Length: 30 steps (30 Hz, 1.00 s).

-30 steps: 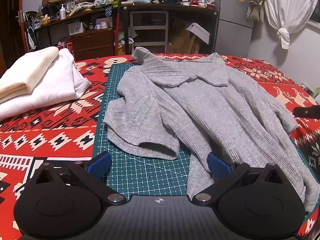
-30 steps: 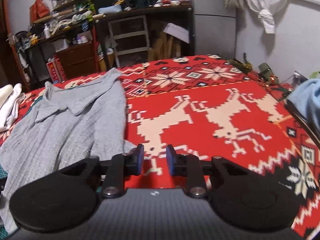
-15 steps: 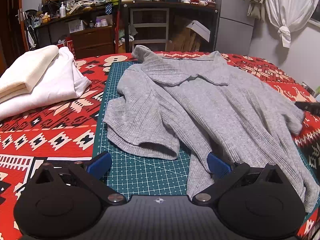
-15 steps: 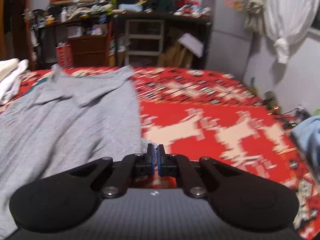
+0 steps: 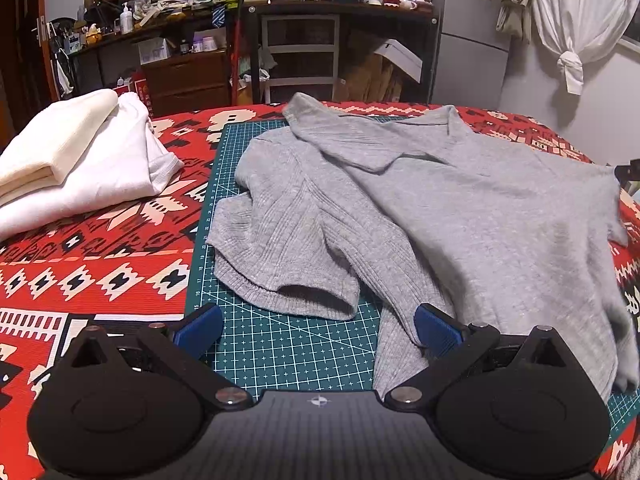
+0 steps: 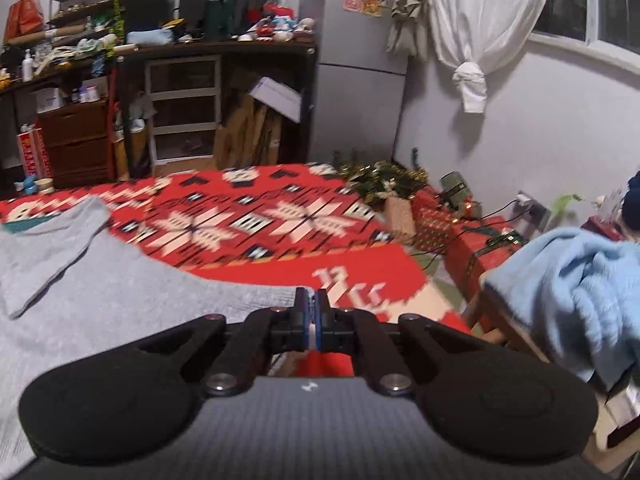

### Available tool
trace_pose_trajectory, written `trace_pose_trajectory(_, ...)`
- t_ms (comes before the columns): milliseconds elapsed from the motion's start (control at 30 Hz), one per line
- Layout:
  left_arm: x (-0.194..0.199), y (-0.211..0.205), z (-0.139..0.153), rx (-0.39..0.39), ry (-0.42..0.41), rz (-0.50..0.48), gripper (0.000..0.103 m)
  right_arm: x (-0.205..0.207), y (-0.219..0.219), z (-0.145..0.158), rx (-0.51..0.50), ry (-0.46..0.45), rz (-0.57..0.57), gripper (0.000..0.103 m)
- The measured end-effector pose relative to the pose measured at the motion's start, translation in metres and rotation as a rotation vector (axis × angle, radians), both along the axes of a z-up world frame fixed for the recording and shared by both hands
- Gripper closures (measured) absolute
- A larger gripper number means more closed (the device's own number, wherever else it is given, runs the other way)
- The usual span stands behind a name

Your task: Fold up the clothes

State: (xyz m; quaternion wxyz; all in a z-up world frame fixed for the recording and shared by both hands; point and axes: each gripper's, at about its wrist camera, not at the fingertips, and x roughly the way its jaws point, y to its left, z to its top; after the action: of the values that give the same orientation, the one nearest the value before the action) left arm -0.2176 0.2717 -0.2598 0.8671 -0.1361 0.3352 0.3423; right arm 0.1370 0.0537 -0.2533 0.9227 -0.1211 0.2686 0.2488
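Observation:
A grey ribbed sweater (image 5: 440, 216) lies spread on a green cutting mat (image 5: 280, 344), collar at the far side, its left sleeve folded in over the body. My left gripper (image 5: 316, 324) hovers open over the mat at the near hem, and its right pad (image 5: 434, 330) is at the fabric's edge. My right gripper (image 6: 311, 304) is shut on the sweater's (image 6: 100, 300) right edge. In the left wrist view that edge is drawn out taut toward the right gripper (image 5: 630, 171), which shows at the frame's right border.
A folded white and cream pile (image 5: 80, 160) sits at the left on the red patterned blanket (image 5: 100, 260). A light blue cloth (image 6: 580, 280) lies on a stand at the right. Wrapped boxes (image 6: 440, 220) and cluttered shelves (image 6: 180, 80) stand beyond the bed.
My right gripper closed on the sweater's right edge and pulled it outward to the right, spreading the body flatter. The left gripper stayed in place, open.

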Motion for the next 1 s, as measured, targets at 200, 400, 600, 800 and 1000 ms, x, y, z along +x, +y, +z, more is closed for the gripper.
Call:
trace_pose_trajectory(200,0.0,0.0,0.0,-0.001,0.002,-0.002,0.0,0.043,0.001,-0.003,-0.018,0.01,-0.096,0.101)
trace_pose_trajectory(400,0.0,0.0,0.0,-0.002,0.001,-0.007,0.0,0.077,0.004,-0.016,-0.081,0.033,-0.148,0.1)
trace_pose_trajectory(600,0.0,0.002,0.002,-0.009,0.008,-0.016,0.0,0.068,-0.005,-0.019,-0.02,0.106,-0.136,0.077)
trace_pose_trajectory(800,-0.004,0.006,0.01,-0.052,0.019,0.058,0.009,0.022,-0.027,0.001,0.042,0.116,-0.075,0.052)
trace_pose_trajectory(1000,-0.016,-0.004,0.022,-0.047,0.024,0.052,0.024,-0.05,-0.043,0.021,0.051,0.124,0.05,0.045)
